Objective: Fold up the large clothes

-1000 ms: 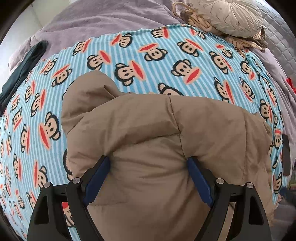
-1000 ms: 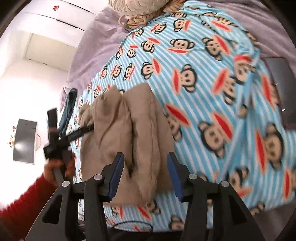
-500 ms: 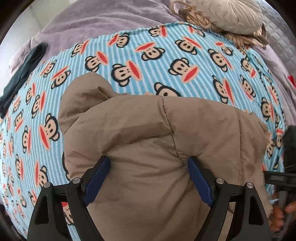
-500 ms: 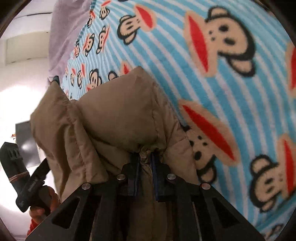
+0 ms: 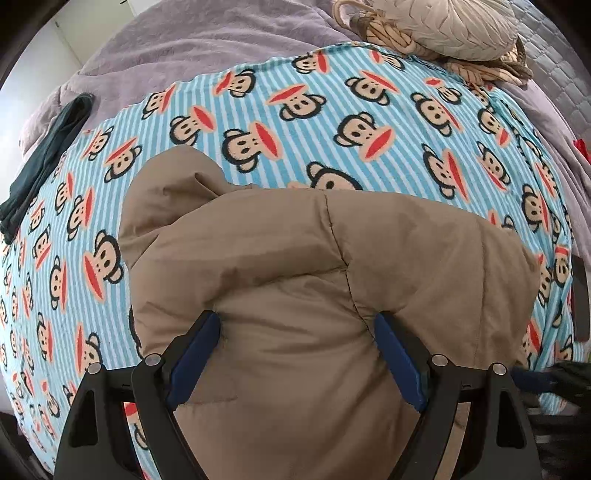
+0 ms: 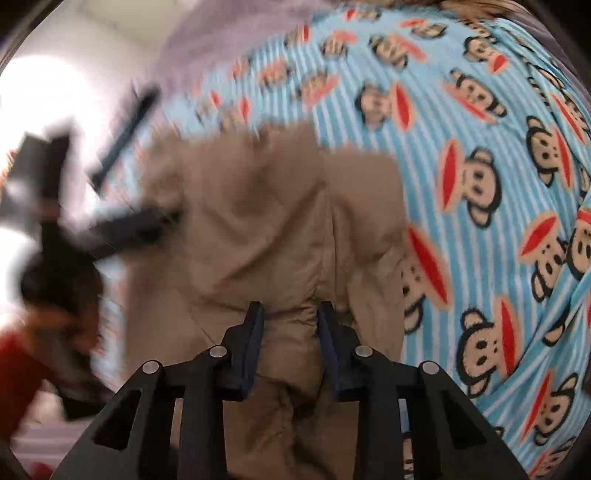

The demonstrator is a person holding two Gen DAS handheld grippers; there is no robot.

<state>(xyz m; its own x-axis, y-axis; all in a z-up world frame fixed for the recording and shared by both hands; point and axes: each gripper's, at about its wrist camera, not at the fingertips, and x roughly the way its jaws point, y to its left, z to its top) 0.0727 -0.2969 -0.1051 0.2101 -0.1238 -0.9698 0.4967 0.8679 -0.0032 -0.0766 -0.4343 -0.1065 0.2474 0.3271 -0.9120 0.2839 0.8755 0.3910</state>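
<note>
A tan padded jacket [image 5: 295, 277] lies bunched and partly folded on a blue striped monkey-print blanket [image 5: 332, 122]. My left gripper [image 5: 295, 354] is open wide, its blue pads [image 5: 195, 350] pressed against a fold of the jacket that bulges between them. In the right wrist view my right gripper [image 6: 290, 343] is shut on a pinched ridge of the jacket [image 6: 266, 229] at its near edge. The left gripper [image 6: 122, 229] shows blurred at the jacket's left side, held by a hand with a red sleeve.
A cream cushion [image 5: 443, 22] on a woven rope basket [image 5: 388, 37] sits at the blanket's far edge. A dark folded garment [image 5: 48, 155] lies at the far left. A purple bedspread [image 5: 184, 48] surrounds the blanket. A dark flat object [image 5: 580, 295] lies at the right edge.
My right gripper closed on the jacket's edge a second ago and has since pulled back and swung, blurring its view. The left gripper stayed open on the jacket.
</note>
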